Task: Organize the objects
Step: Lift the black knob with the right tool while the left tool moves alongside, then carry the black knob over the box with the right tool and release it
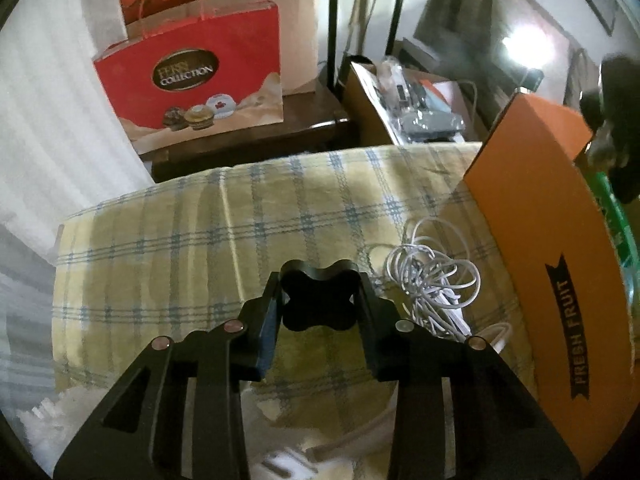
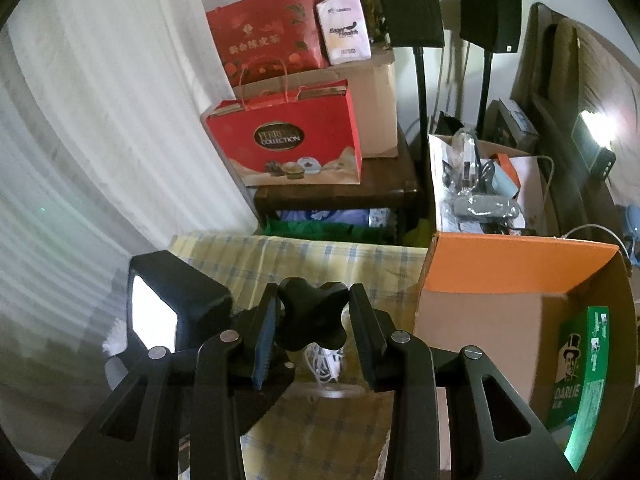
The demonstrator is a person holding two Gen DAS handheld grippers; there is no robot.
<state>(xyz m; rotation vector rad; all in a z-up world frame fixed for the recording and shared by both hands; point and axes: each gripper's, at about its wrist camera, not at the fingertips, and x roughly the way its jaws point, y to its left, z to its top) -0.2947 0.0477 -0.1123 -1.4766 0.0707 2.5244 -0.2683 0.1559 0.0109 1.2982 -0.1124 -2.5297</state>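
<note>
Each hand-held gripper is clenched on a black four-lobed knob: the left hand-held gripper (image 1: 320, 300) grips one knob (image 1: 320, 298), the right hand-held gripper (image 2: 314, 316) grips another knob (image 2: 312, 316). Both hang over a yellow-and-blue checked cloth (image 1: 200, 240). Just right of the left one lies a coiled white cable (image 1: 432, 280), beside an orange cardboard box (image 1: 552, 208) printed "FRESH FRUIT". Inside the box, right of the right one, stands a green "DARLIE" carton (image 2: 580, 376). Ahead, a red "COLLECTION" bag (image 2: 288, 140) stands on a dark table (image 2: 340, 196).
</note>
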